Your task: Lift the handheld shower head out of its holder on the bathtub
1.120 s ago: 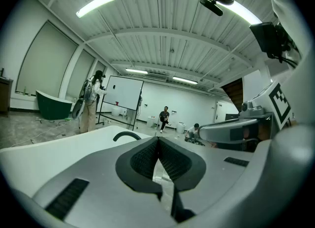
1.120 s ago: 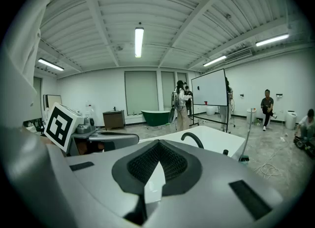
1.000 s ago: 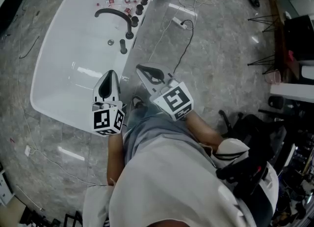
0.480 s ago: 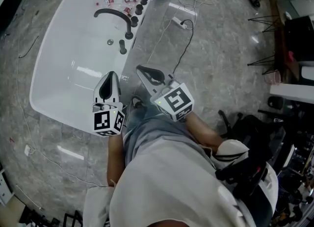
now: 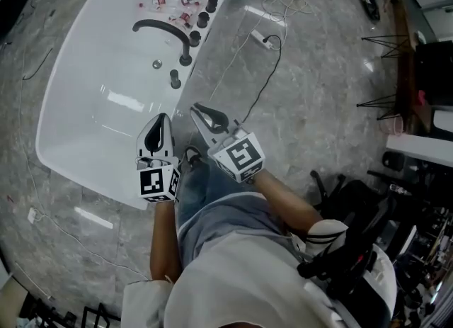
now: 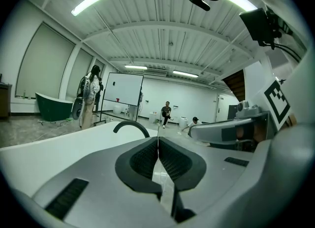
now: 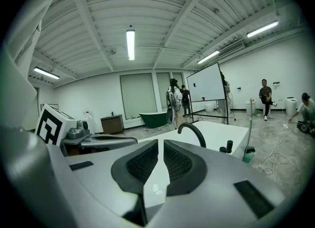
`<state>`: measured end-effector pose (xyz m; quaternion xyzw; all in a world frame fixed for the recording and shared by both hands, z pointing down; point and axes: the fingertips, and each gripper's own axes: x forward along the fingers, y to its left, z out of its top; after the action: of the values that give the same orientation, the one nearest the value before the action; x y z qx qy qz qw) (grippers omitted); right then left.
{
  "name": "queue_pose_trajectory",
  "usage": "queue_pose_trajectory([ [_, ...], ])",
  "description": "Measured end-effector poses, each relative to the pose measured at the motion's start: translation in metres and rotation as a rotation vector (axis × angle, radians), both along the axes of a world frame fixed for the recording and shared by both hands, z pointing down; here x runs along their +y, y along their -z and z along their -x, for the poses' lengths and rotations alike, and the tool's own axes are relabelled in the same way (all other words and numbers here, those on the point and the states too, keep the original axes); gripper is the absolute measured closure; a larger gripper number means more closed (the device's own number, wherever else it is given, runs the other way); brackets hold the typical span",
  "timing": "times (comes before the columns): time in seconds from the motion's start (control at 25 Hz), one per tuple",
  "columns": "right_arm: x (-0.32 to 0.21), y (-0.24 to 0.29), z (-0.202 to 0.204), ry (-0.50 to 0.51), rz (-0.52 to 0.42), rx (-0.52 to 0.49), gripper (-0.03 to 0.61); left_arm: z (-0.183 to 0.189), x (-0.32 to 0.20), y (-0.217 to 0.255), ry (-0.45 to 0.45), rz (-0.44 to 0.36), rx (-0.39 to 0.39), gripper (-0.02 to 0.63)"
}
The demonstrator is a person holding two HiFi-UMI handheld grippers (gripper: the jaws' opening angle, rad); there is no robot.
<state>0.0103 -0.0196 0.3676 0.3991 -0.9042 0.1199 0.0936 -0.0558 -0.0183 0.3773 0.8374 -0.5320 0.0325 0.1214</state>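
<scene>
Beside a glossy white freestanding bathtub (image 5: 85,125), a person's grey left gripper (image 5: 161,117) and right gripper (image 5: 196,109) hover clenched and empty, well short of the black arched faucet (image 5: 159,27).

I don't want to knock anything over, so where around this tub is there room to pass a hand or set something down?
The basin of the bathtub is bare from the near end up to the faucet. The far end behind it is crowded with small items, and black knobs line the right rim. A cable crosses the floor right of the tub.
</scene>
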Motion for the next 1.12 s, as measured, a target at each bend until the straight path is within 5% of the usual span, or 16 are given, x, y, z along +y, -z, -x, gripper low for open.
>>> queue_pose_trajectory([
  [0.12, -0.049, -0.060, 0.007, -0.013, 0.015, 0.014, 0.542, 0.005, -0.045, -0.048, 0.011, -0.024, -0.026, 0.595],
  [0.2, -0.081, -0.113, 0.012, -0.008, 0.050, 0.028, 0.448, 0.006, -0.072, -0.090, 0.002, -0.028, -0.050, 0.595],
  [0.64, -0.223, -0.417, 0.049, 0.061, 0.153, 0.244, 0.424, 0.024, -0.162, -0.255, 0.099, 0.021, 0.028, 0.595],
  [0.84, -0.249, -0.488, 0.076, 0.080, 0.153, 0.259, 0.403, 0.040, -0.171, -0.308, 0.162, 0.031, 0.076, 0.595],
  [1.12, -0.267, -0.518, 0.093, 0.124, 0.093, 0.325, 0.445, 0.070, -0.180, -0.344, 0.227, 0.041, 0.137, 0.595],
])
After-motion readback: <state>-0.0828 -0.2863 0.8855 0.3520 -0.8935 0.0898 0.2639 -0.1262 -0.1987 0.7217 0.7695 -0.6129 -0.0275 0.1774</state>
